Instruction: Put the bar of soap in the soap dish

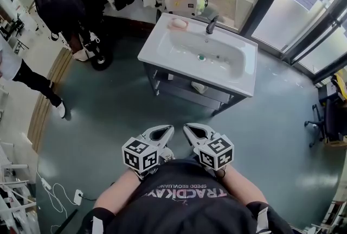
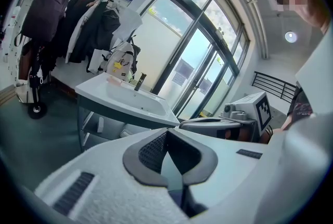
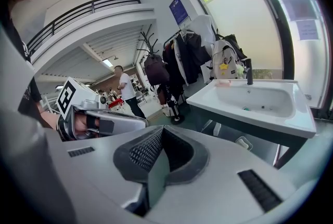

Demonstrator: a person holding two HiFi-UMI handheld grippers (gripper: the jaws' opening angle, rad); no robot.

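Claws side by side, left claw [image 1: 164, 130] and right claw [image 1: 188, 127] both pressed together, empty, sink [image 1: 238, 73] well ahead of them, pink soap dish [image 1: 179, 23] at its far corner.

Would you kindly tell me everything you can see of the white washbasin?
The washbasin is white, rectangular and glossy, like ceramic, with a flat rim round a shallow bowl. It sits on a dark frame with a lower shelf. A dark tap rises from its back rim, a pinkish soap dish rests on one back corner, and a green-ringed drain lies in the bowl.
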